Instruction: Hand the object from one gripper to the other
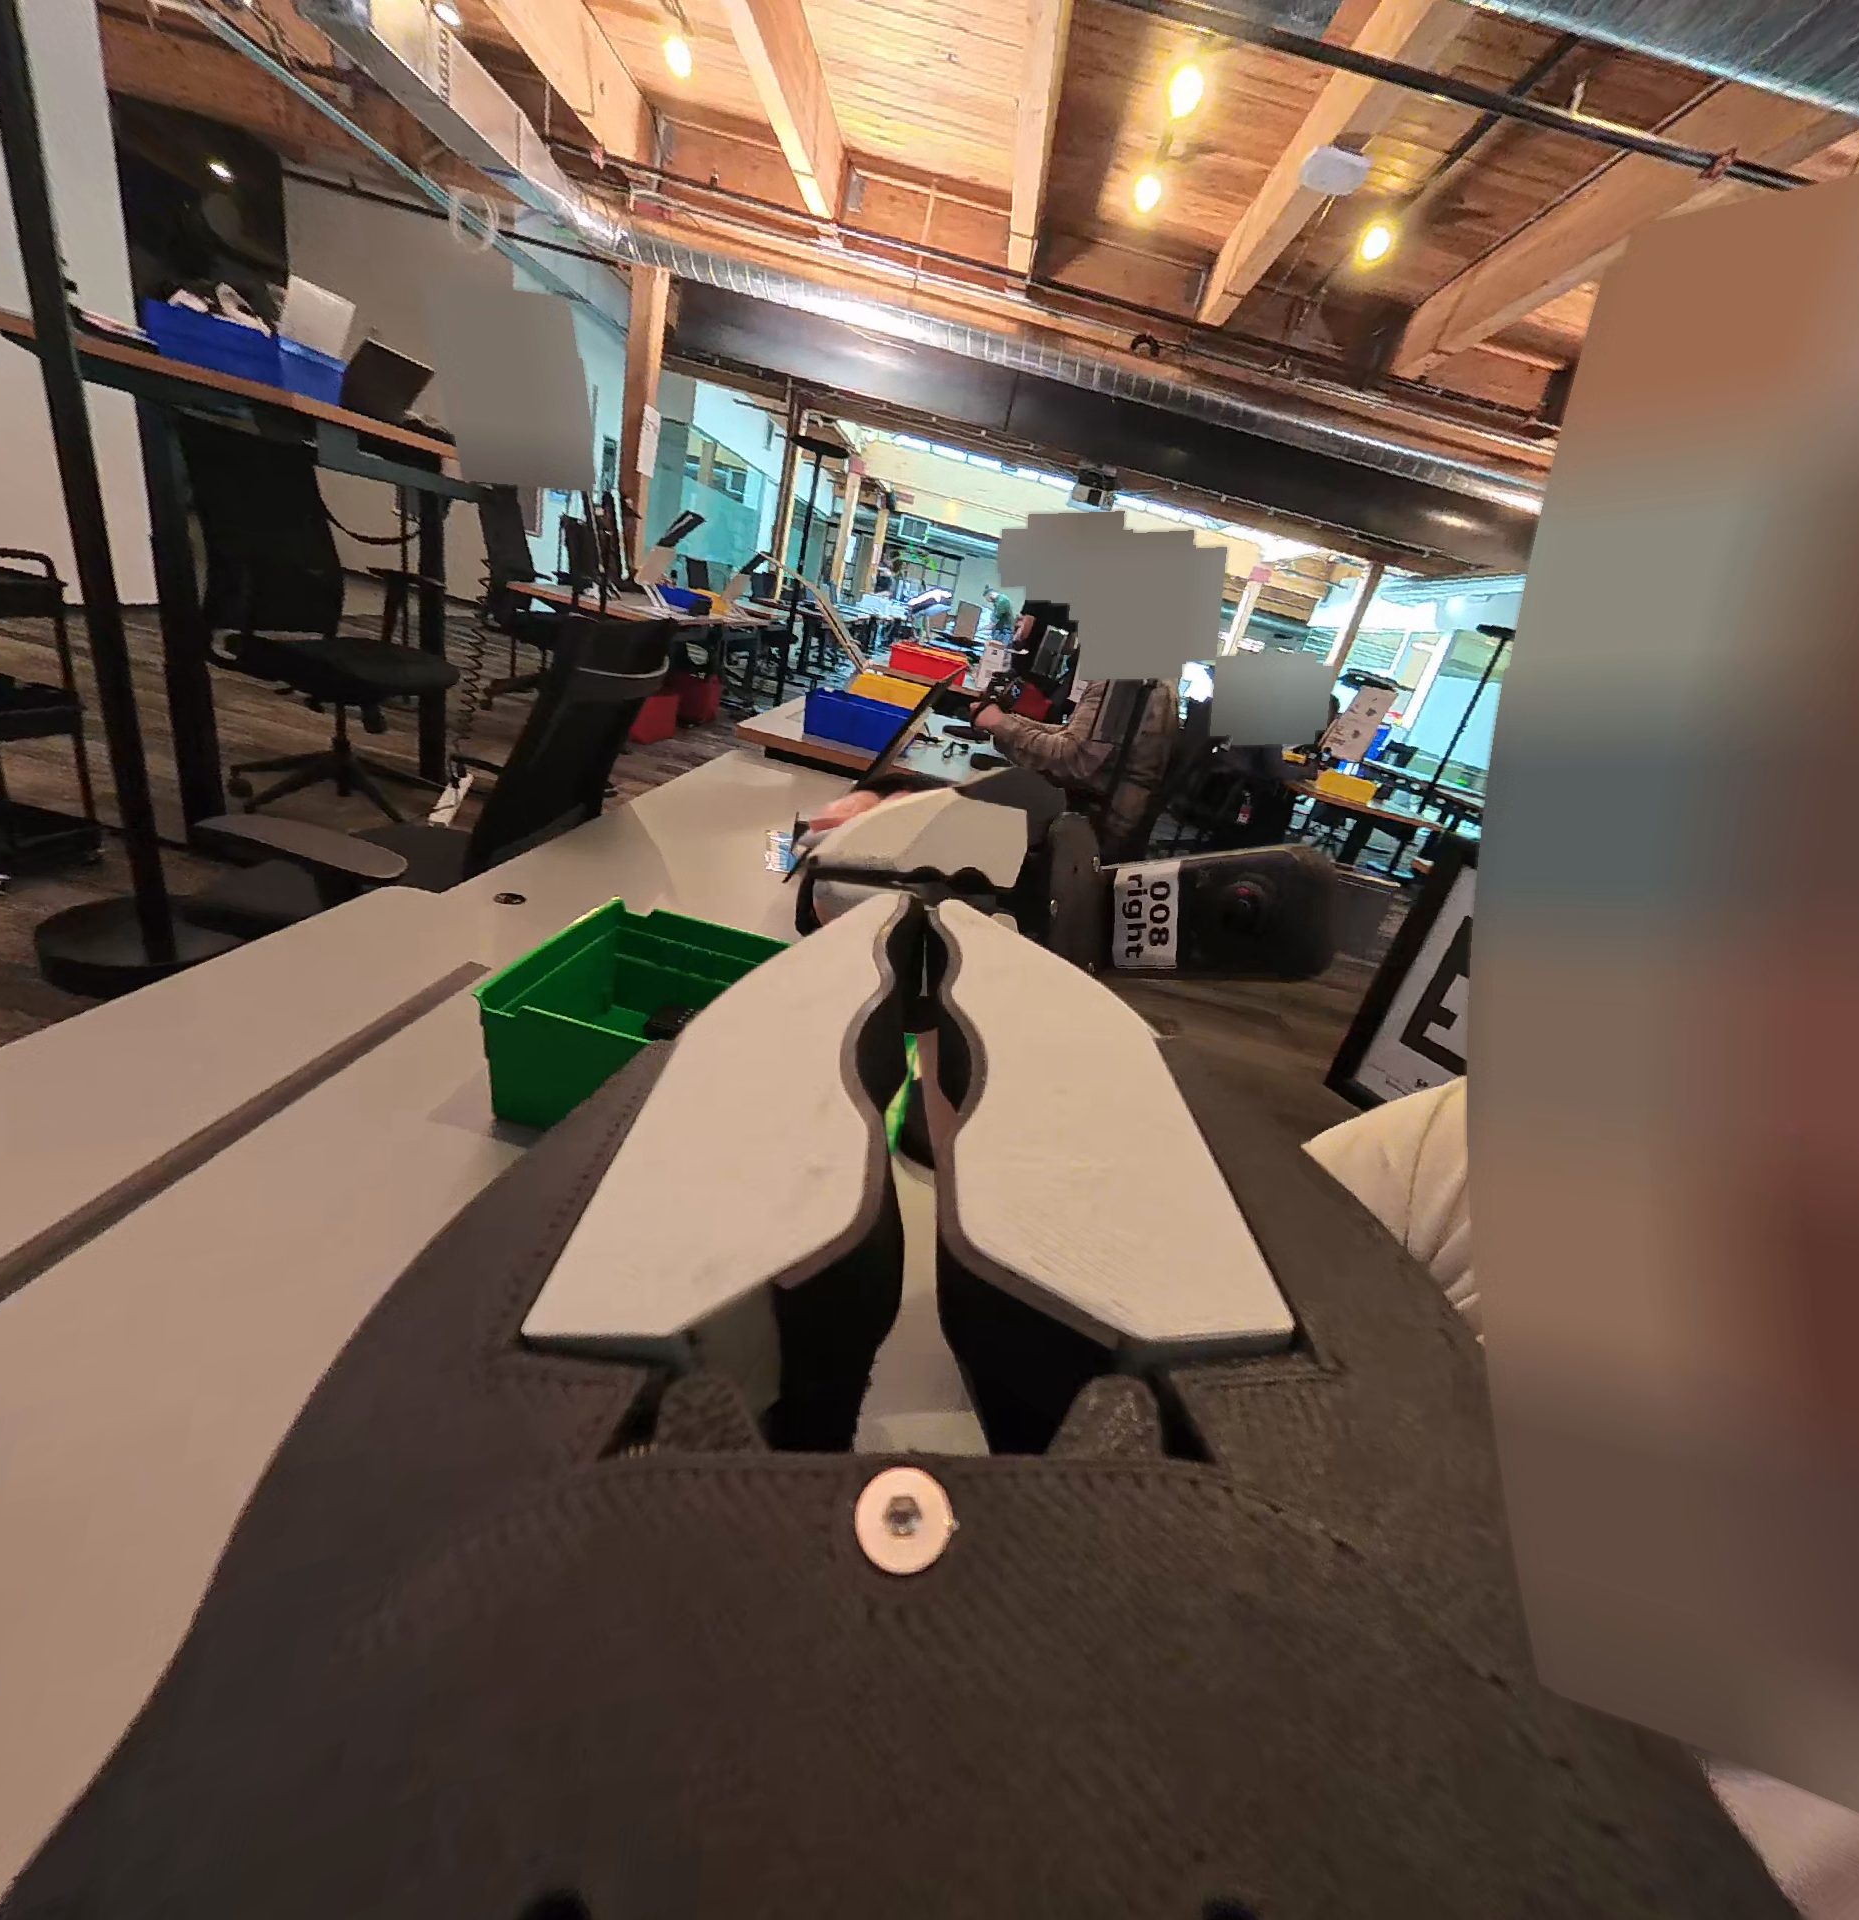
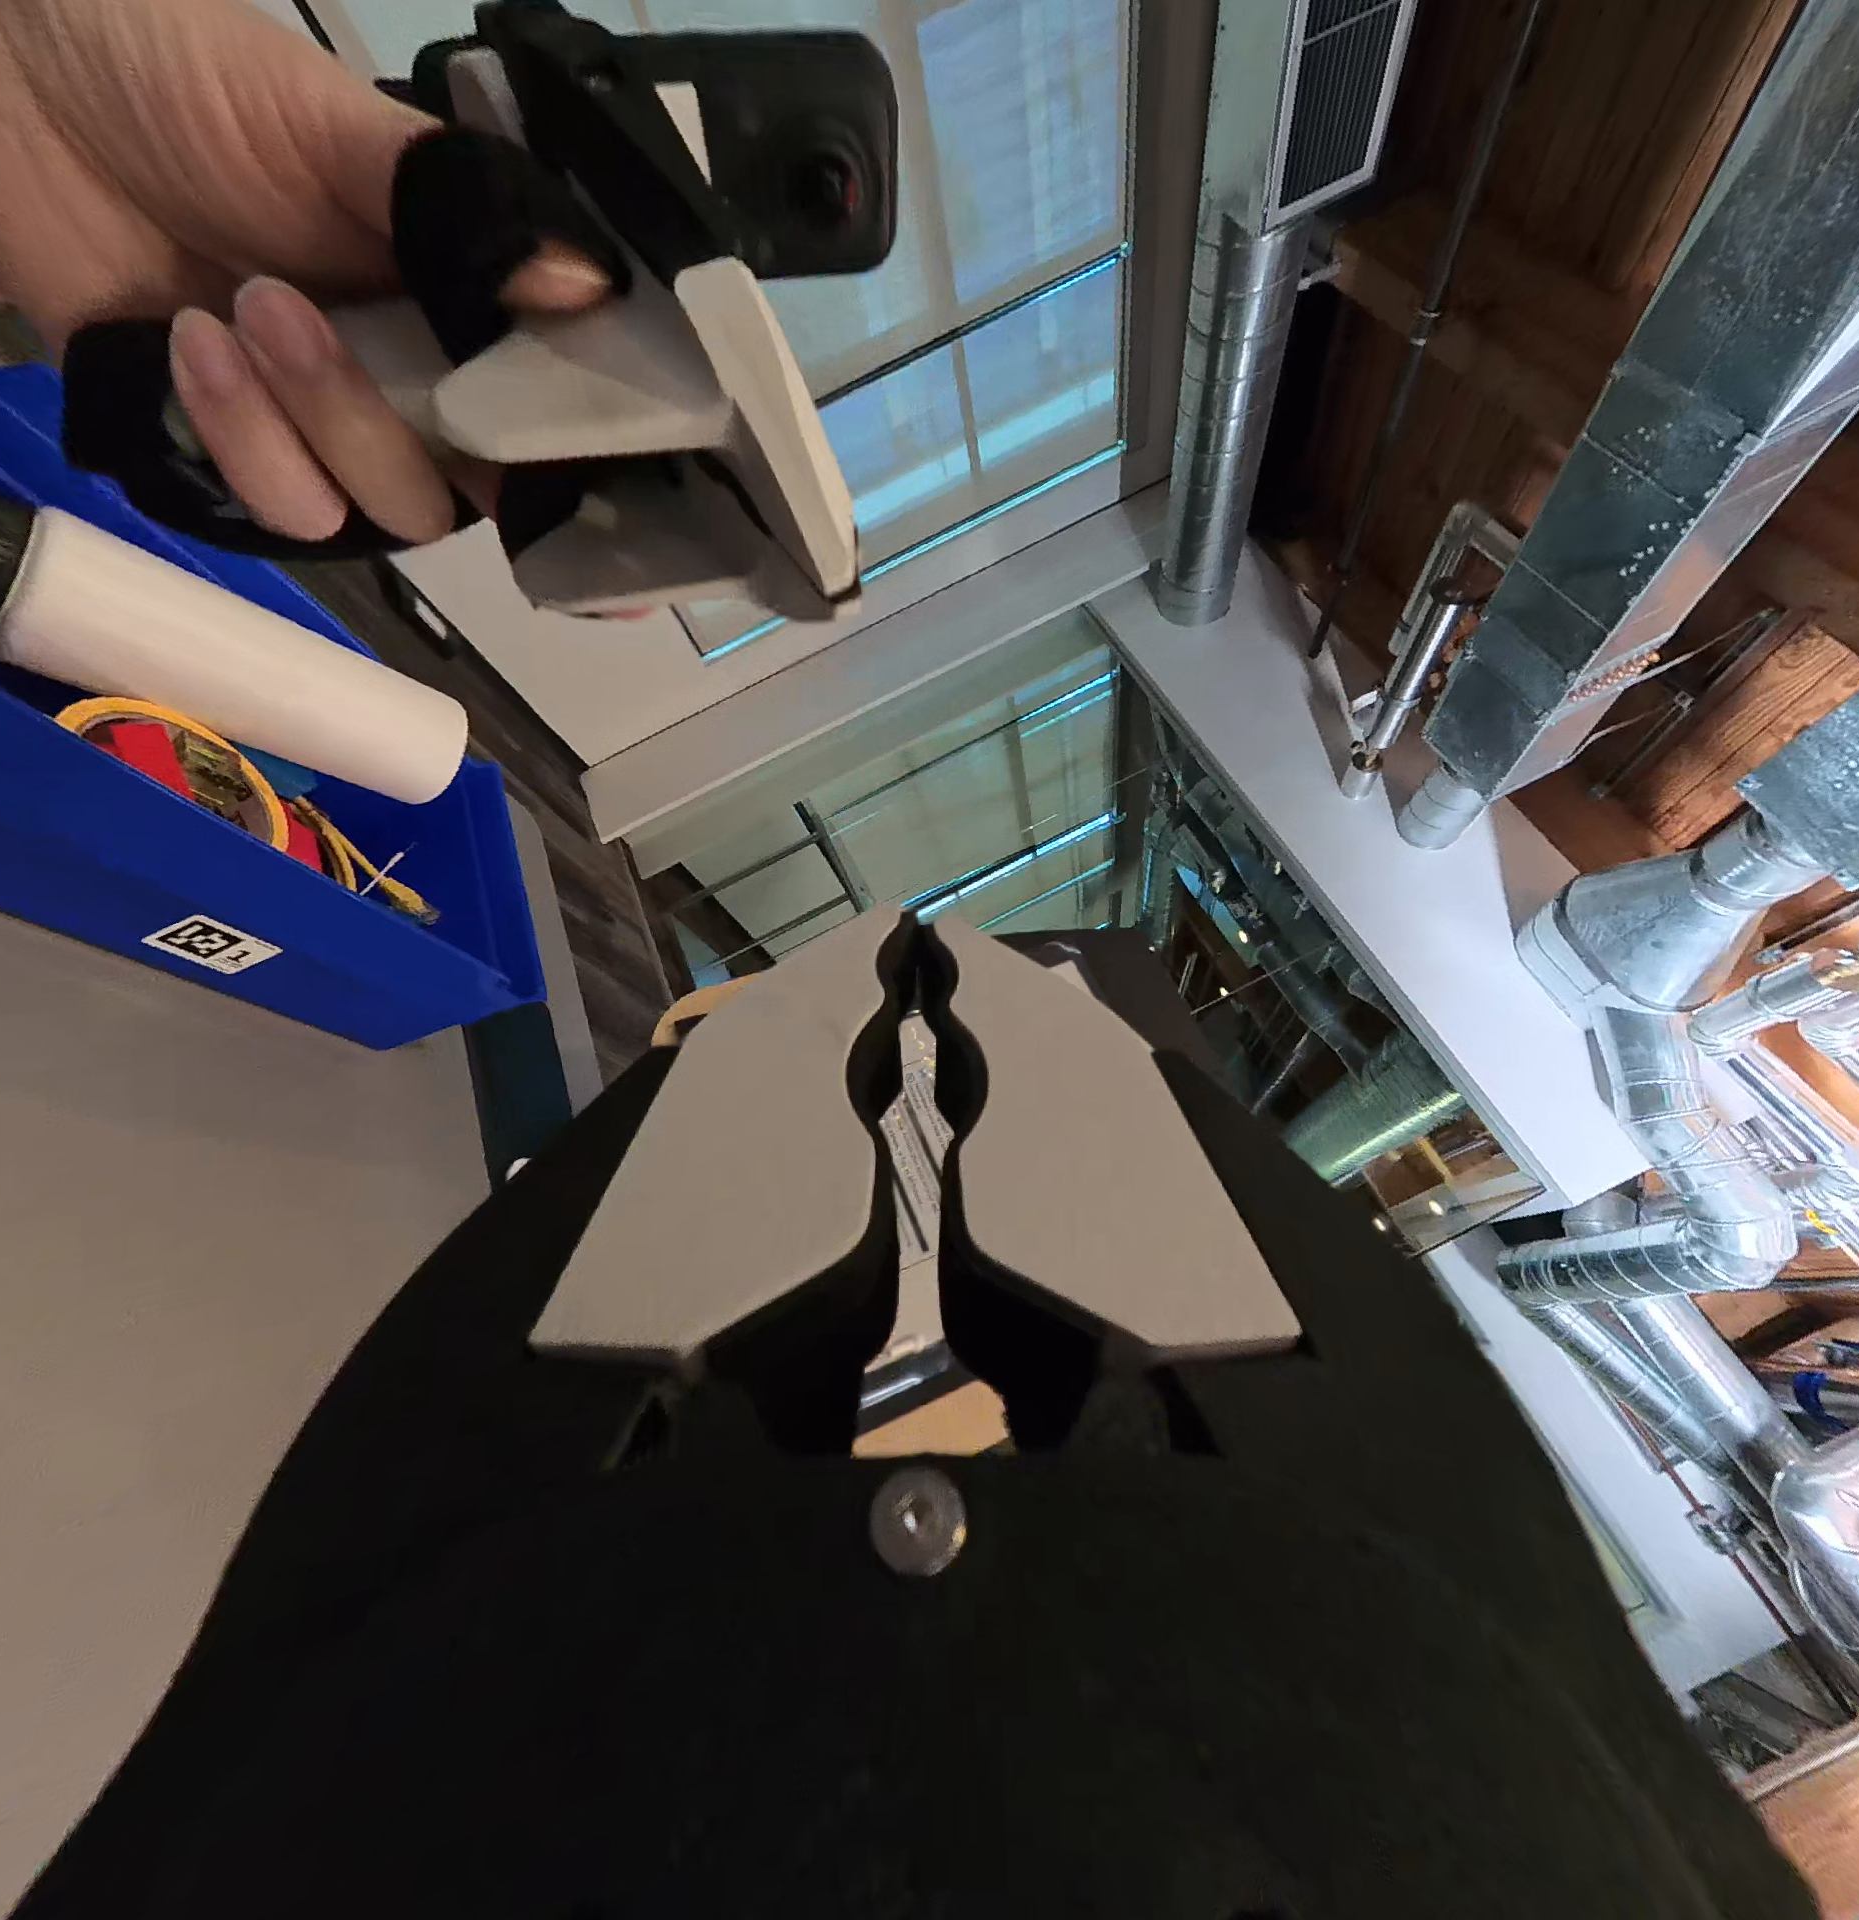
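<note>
Left wrist view, left to right: a grey table carries a green bin, which stands just left of the left gripper. This gripper's grey fingers are drawn together, meeting at the tips and leaving only a narrow wavy slit behind them. A thin dark strip shows in that slit; whether it is the object or only the edge of the finger pads cannot be told. Just beyond the tips, and close to them, lies the right gripper, turned sideways above the table.

Right wrist view, left to right: a blue bin holds a white roll and a ring of tape. Above it a hand grips the left gripper, whose tips are closed. At lower centre the right gripper has its tips pressed together too — nothing can be made out between them. The object to be handed over cannot be identified for certain in either view.
</note>
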The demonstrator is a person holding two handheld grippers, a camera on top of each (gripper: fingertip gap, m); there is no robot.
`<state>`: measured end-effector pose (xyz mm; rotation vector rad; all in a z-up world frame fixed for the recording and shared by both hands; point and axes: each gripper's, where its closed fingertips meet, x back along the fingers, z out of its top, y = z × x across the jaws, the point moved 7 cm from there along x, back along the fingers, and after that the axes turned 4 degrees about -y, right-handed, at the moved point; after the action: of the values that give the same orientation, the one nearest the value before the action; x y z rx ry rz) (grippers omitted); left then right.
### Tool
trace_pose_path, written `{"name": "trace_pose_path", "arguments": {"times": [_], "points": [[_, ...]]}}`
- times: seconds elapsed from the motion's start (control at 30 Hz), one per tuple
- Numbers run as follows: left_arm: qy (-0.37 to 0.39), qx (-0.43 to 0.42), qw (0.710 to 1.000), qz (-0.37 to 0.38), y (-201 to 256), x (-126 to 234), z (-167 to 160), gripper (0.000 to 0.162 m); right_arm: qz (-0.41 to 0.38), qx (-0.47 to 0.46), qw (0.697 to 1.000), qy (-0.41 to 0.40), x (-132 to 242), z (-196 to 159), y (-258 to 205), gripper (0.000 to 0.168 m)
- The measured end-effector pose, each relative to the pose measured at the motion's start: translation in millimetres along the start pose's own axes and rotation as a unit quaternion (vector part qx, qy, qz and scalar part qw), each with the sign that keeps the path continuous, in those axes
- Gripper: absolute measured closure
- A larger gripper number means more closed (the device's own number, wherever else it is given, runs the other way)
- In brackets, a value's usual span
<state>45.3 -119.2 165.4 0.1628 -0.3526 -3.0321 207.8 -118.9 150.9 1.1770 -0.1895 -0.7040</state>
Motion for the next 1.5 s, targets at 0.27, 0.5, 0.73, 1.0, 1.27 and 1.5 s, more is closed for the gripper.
{"name": "trace_pose_path", "arguments": {"times": [0.27, 0.5, 0.73, 1.0, 1.27, 1.5], "points": [[0.023, -0.019, 0.999, 0.041, 4.1, 18.4, 8.4, 0.162, 0.248, -0.019, 0.968, -0.036, -18.0, -3.9, -59.3, 0.167], [0.058, -0.044, 0.994, 0.084, 15.7, 45.7, 19.3, 0.157, 0.556, -0.113, 0.788, -0.239, -43.4, -50.0, -178.6, 0.147], [0.100, -0.086, 0.983, 0.127, 33.8, 69.8, 27.5, 0.156, 0.616, -0.144, 0.688, -0.357, -51.7, -66.0, -239.3, 0.124], [0.086, -0.108, 0.983, 0.123, 45.4, 68.9, 26.3, 0.154, 0.590, -0.116, 0.686, -0.409, -53.3, -77.2, -244.1, 0.128], [0.094, -0.126, 0.975, 0.158, 44.1, 72.1, 28.1, 0.149, 0.521, -0.068, 0.796, -0.299, -55.8, -56.8, -185.6, 0.130], [0.054, -0.136, 0.964, 0.220, 24.4, 70.6, 22.8, 0.124, 0.271, -0.021, 0.955, -0.121, -34.6, -13.2, -76.4, 0.130]]}}
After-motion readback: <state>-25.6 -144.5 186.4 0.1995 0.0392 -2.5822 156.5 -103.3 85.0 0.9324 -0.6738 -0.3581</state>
